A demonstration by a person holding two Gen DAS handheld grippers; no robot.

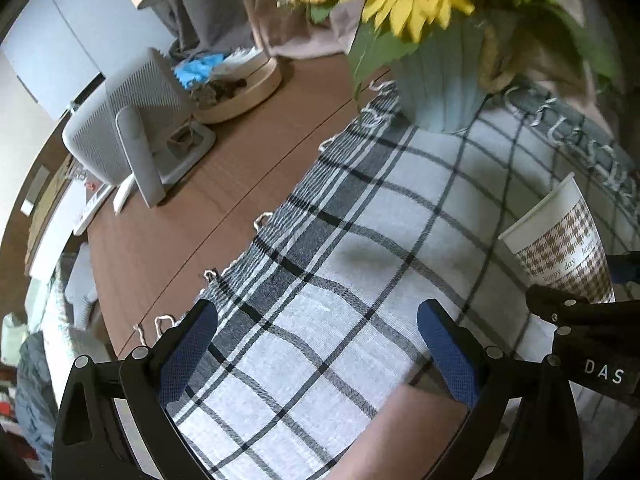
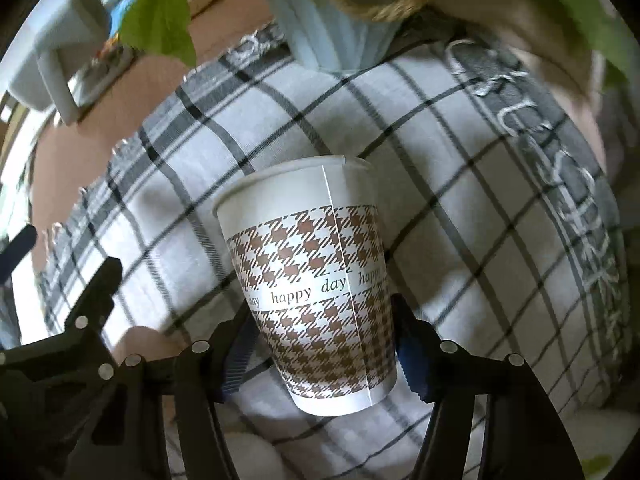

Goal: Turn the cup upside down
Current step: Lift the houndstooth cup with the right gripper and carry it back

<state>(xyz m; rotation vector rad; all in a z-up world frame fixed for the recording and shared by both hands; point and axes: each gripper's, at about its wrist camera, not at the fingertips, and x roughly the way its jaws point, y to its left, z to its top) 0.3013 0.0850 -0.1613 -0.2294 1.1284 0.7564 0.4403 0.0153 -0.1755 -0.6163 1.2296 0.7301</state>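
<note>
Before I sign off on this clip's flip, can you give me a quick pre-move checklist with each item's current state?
1. Right gripper clamped on the paper cup: ok, fingers press both sides of its lower half.
2. Cup lifted off the checked cloth: ok, its base looks off the surface.
3. Cup empty: cannot tell, inside hidden.
4. Left gripper out of the way: ok, open and holding nothing.
5. Vase of flowers clear of the turn: cannot tell, it stands close behind.

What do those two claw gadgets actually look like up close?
Each gripper, left gripper and right gripper, has angular black plastic arms dotted with round silver bolt heads, ending in two fingers lined with ridged blue pads. White "DAS" lettering marks one body.
</note>
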